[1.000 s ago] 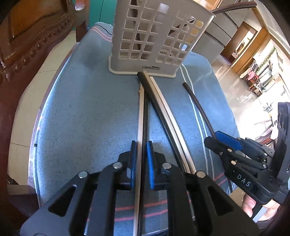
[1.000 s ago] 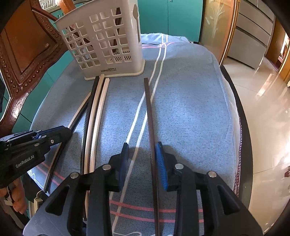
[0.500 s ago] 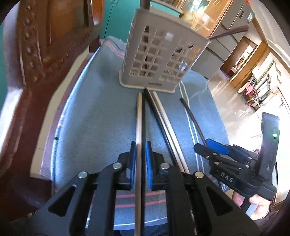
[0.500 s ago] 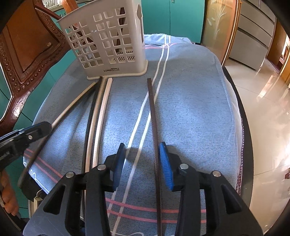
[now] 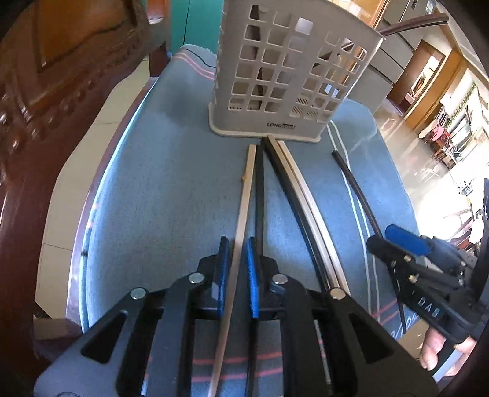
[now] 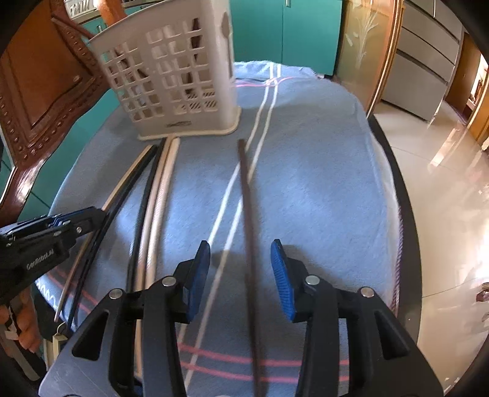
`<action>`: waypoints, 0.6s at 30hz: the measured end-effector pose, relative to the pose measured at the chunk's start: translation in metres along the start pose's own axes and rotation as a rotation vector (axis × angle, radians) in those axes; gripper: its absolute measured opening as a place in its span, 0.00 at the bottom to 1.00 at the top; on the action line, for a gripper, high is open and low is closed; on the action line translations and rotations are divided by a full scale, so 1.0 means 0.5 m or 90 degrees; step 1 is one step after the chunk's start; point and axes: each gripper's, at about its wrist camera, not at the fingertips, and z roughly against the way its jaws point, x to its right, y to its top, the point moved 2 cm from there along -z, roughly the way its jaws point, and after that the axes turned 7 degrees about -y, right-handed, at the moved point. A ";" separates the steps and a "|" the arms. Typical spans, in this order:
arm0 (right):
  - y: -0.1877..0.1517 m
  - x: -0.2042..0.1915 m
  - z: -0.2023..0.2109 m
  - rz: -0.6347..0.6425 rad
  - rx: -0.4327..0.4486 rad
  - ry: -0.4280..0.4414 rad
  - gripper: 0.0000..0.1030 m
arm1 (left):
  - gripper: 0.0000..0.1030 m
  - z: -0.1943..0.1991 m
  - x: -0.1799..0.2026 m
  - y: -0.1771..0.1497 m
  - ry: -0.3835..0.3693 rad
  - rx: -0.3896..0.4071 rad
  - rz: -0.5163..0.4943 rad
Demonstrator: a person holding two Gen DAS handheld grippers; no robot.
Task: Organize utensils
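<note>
A white lattice utensil basket (image 5: 290,70) (image 6: 171,76) stands at the far end of a blue towel (image 5: 171,183), with a dark chopstick (image 5: 409,24) leaning out of it. My left gripper (image 5: 237,244) (image 6: 97,213) is shut on a pale chopstick (image 5: 247,183) whose far end lies near the basket. A black chopstick (image 5: 259,189) runs beside it and passes under the right finger. My right gripper (image 6: 240,247) (image 5: 382,238) stands open over a dark brown chopstick (image 6: 246,189) (image 5: 351,180) that lies on the towel between the pads, untouched.
A black and pale bundle of chopsticks (image 5: 293,189) (image 6: 159,189) lies between the two grippers. A carved wooden chair (image 5: 45,122) (image 6: 45,76) stands close on the left. The table's rim (image 6: 406,213) drops to a glossy tiled floor (image 6: 443,183) on the right.
The right jaws have widened around the dark brown chopstick. The left view swung and came back. The black chopstick now lies outside the left pads, and the pale one has angled away from it.
</note>
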 end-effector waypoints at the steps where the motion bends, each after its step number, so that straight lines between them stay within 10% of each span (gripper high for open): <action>1: 0.007 0.001 -0.006 0.000 -0.003 -0.008 0.40 | 0.13 -0.004 0.003 0.007 0.007 -0.002 -0.005; 18: 0.085 -0.024 -0.073 0.029 0.016 -0.035 0.43 | 0.19 -0.036 0.049 0.064 0.086 -0.022 -0.071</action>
